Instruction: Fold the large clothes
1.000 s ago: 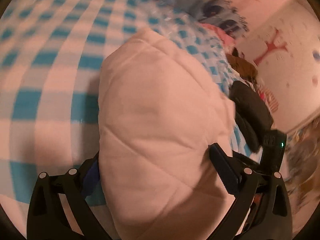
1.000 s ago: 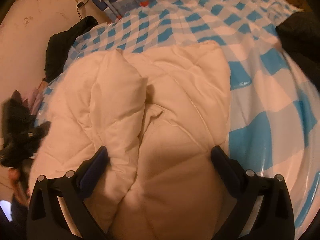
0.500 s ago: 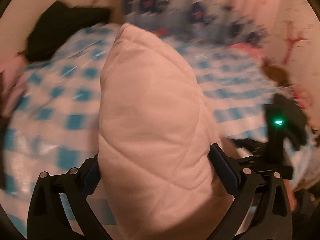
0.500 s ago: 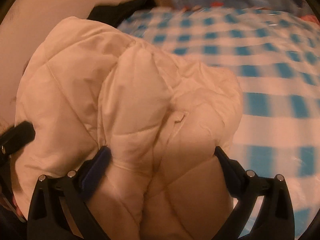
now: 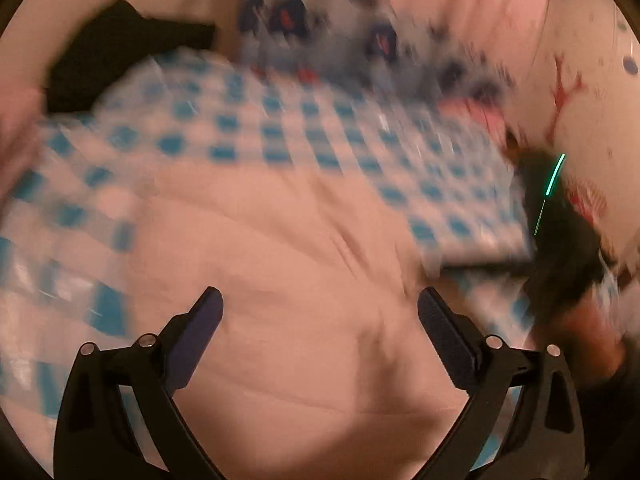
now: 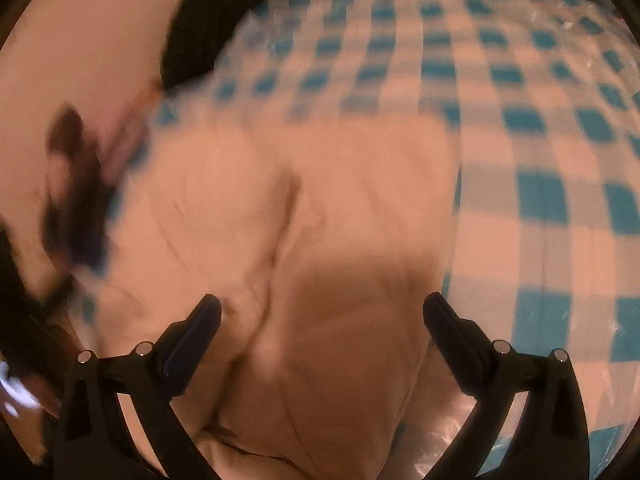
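Note:
A puffy white quilted jacket (image 5: 280, 248) lies in a low heap on the blue-and-white check sheet (image 5: 304, 120). My left gripper (image 5: 320, 308) hovers over its near part, fingers wide apart with no fabric pinched between the pads. In the right wrist view the same jacket (image 6: 304, 208) shows a crease down its middle. My right gripper (image 6: 322, 312) stands open above it. Both views are motion-blurred. A dark blurred shape with a green light streak (image 5: 554, 176) at the right edge is the other gripper's body.
A black garment (image 5: 120, 52) lies at the sheet's far left corner, also seen in the right wrist view (image 6: 224, 20). Blue patterned bedding (image 5: 320, 32) and a pink item (image 5: 480, 108) sit at the back. A wall with a red sticker (image 5: 564, 92) borders the right.
The jacket bulged up between both pairs of fingers before; now it lies lower and flatter on the sheet. Both cameras have swung and pulled back, blurring the views.

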Available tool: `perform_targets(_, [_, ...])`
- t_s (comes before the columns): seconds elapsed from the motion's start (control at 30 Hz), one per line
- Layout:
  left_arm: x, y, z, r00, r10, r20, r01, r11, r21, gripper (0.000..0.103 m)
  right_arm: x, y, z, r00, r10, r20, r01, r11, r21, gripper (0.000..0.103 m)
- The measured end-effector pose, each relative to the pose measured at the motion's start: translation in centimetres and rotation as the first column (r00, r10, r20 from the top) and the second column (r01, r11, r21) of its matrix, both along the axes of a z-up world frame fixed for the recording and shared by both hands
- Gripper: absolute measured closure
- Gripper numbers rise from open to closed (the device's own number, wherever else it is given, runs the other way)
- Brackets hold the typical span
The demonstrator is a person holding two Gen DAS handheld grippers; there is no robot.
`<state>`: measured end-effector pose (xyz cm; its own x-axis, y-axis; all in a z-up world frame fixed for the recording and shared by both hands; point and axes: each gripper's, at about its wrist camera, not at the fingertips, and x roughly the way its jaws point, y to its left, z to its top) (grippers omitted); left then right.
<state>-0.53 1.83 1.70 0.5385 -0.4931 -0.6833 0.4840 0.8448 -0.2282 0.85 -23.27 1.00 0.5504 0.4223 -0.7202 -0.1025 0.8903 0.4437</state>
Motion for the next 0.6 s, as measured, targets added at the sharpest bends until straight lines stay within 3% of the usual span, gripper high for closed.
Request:
perform_targets(0.13, [-0.6, -1.1, -1.5, 1.000, -0.003, 0.016, 0.003, 0.999, 0.046, 0.009, 5.3, 3.1, 3.1, 0.998, 0.036, 0.051, -0.037, 0.999, 0.023, 0.005])
perform_targets(0.2, [-0.6, -0.8, -1.5, 1.000, -0.010, 0.007, 0.010, 1.000, 0.030, 0.009, 8.8, 4.8, 1.3, 0.999, 0.045, 0.017, -0.045, 0.999, -0.011, 0.005])
perform_targets(0.27, [-0.7, -0.6, -1.5, 1.000, -0.017, 0.002, 0.017, 1.000, 0.020, 0.009, 11.8, 6.1, -5.1, 0.998, 0.000, -0.069, -0.014, 0.980, -0.197, 0.005])
perform_targets(0.33, [-0.5, -0.2, -1.3, 0.999, -0.038, -0.015, 0.037, 0.999, -0.027, 0.009, 11.5, 4.5, -9.5, 0.998, -0.009, -0.058, 0.005, 0.998, -0.063, 0.005])
perform_targets(0.37, [-0.3, -0.2, -1.2, 0.997, -0.066, -0.046, 0.063, 0.996, -0.063, 0.009, 10.9, 3.5, -9.8, 0.999, -0.029, -0.046, 0.028, 0.999, -0.025, 0.006])
perform_targets(0.53, [-1.0, -0.8, -1.0, 0.998, -0.055, -0.041, 0.054, 0.998, -0.020, 0.009, 10.5, 2.6, -8.3, 0.995, 0.009, -0.098, -0.011, 1.000, -0.018, 0.007])
perform_targets(0.6, [-0.9, -0.2, -0.7, 0.998, -0.037, -0.046, 0.035, 0.999, -0.036, 0.009, 8.2, 1.8, -5.7, 0.998, -0.018, -0.060, 0.019, 1.000, 0.014, 0.007])
